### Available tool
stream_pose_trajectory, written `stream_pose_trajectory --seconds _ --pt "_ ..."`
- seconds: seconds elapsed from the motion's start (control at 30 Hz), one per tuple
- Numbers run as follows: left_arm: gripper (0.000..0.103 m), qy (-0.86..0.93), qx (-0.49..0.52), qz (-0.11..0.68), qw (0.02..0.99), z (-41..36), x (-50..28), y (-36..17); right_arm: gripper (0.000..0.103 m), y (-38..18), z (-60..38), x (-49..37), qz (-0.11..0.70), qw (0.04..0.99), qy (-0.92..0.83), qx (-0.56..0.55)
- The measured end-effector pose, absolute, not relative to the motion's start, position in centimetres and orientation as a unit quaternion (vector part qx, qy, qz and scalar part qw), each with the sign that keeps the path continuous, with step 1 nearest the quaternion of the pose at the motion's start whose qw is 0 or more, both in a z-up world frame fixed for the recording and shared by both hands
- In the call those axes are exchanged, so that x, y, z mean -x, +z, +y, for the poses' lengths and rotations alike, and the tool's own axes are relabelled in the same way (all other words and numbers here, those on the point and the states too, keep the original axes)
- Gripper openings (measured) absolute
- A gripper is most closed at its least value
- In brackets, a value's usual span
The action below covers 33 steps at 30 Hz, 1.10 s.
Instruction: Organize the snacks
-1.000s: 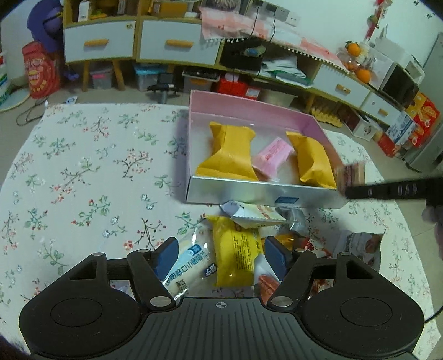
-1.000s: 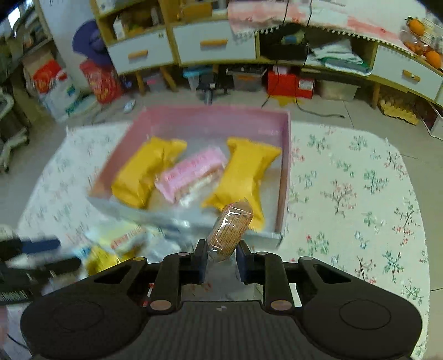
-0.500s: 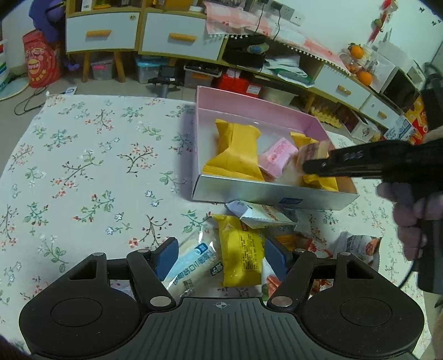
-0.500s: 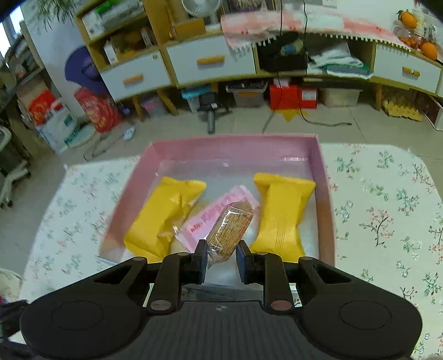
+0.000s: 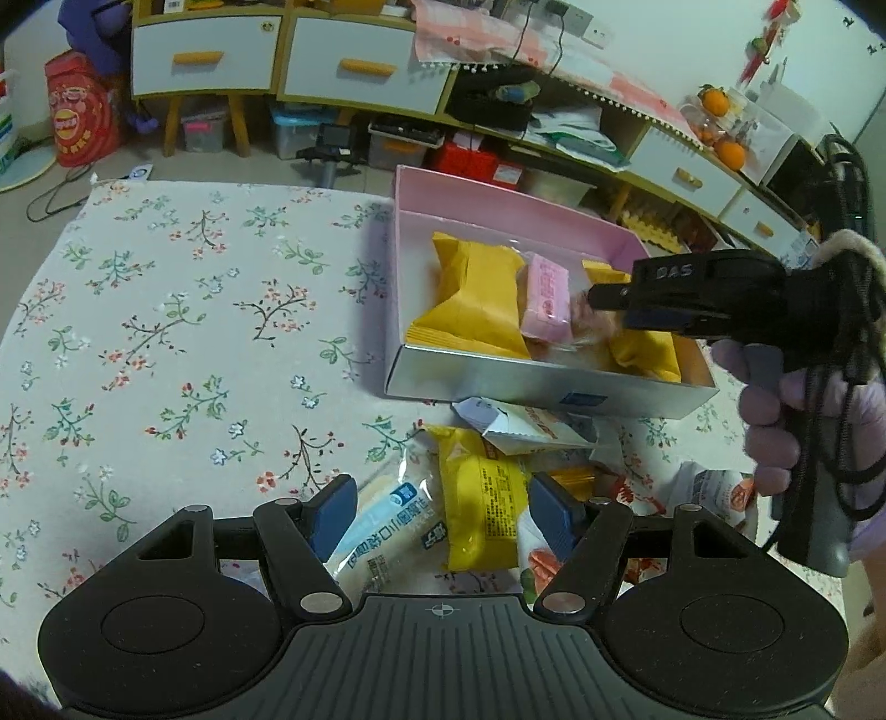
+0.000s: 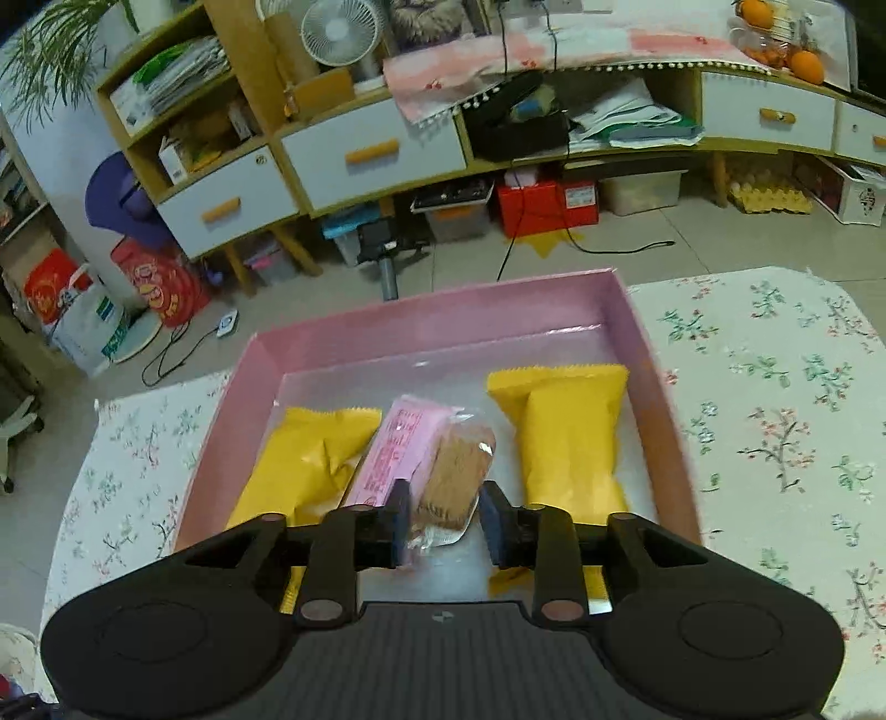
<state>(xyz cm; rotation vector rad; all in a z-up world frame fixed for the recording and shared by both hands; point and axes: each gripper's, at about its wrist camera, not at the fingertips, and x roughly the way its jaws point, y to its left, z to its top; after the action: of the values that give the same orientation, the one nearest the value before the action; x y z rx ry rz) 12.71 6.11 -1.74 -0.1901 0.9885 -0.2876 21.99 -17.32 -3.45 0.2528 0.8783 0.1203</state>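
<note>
Floral-cloth table (image 5: 166,310) bears pink box (image 5: 515,202) and loose snack packets (image 5: 476,498)

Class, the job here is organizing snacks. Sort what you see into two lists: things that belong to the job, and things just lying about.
Belongs to the job:
- pink box
- biscuit packet between the opening right gripper jaws
- yellow packets and pink packet in the box
- loose snacks under the left gripper

Just lying about:
- fan
- oranges
- red box
</note>
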Motion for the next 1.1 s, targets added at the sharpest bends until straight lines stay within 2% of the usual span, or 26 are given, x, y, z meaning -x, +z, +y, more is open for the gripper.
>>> stream_pose_trajectory --seconds 0.07,0.1,0.27,0.57,0.7,1.1 --pt "0.069 -0.14 0.088 0.472 0.866 6.0 -12.5 -1.6 0.016 -2.8 -17.9 -21.5 0.421 0.898 0.054 -0.12" --pt "0.07 -0.141 0.087 0.471 0.866 6.0 -12.4 -1.5 0.017 -2.5 -18.0 -21.2 0.42 0.898 0.052 -0.118" --pt "0.074 -0.149 0.076 0.464 0.87 5.9 -11.5 -1.0 0.039 -0.8 -18.8 -19.3 0.419 0.902 0.048 -0.095" --pt "0.083 -0.159 0.059 0.448 0.878 6.6 -8.7 -0.7 0.062 1.3 -20.2 -15.0 0.425 0.901 0.056 -0.069" --pt "0.089 -0.163 0.056 0.439 0.882 6.8 -7.3 -0.8 0.068 1.4 -20.3 -13.1 0.428 0.9 0.063 -0.056" --pt "0.089 -0.187 0.033 0.397 0.898 5.8 -3.3 -1.9 0.071 -0.1 -20.9 -8.2 0.439 0.894 0.084 -0.025"
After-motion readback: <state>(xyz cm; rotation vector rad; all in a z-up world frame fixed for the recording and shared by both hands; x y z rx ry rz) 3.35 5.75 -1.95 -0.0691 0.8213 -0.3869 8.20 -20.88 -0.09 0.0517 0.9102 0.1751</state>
